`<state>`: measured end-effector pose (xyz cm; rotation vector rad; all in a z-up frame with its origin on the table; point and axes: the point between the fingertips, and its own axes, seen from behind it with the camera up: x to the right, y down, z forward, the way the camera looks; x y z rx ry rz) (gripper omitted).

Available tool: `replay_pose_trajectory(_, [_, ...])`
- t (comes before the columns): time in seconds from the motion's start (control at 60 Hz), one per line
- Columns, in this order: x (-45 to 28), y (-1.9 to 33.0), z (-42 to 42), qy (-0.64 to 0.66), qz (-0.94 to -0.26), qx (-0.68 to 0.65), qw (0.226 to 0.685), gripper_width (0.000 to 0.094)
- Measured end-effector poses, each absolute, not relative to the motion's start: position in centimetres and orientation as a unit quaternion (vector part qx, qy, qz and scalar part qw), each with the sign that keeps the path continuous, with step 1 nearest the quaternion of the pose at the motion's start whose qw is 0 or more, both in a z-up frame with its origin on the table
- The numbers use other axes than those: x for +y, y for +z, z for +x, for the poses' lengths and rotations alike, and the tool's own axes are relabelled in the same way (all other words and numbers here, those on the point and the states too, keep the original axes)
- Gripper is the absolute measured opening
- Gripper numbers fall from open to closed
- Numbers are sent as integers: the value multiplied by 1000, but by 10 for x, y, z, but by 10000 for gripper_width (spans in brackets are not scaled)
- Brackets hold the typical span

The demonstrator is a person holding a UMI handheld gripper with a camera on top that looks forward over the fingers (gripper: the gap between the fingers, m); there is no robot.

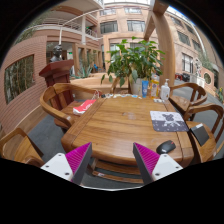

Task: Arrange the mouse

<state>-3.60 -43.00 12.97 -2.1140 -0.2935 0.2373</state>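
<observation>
I hold the tool (113, 163) wide open and empty above the near edge of the bench (115, 125); the mouse (166, 147) lies on the bench just ahead of the right finger, so I judge I am lining up to grasp it

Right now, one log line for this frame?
gripper: open, empty | mouse: on wooden table, ahead of right finger | mousepad: beyond mouse
</observation>
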Motion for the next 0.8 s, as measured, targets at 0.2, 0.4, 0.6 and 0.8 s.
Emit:
replay_pose_trajectory(0.2, [-431, 69, 14, 72, -887, -96, 445, 845])
replay_pose_trajectory(0.4, [-406, 24, 87, 40, -897, -38, 439, 847])
replay_pose_trajectory(0.6, [-362, 12, 129, 18, -887, 0, 462, 848])
replay_pose_trajectory(0.8, [-327, -3, 142, 15, -889, 26, 456, 847])
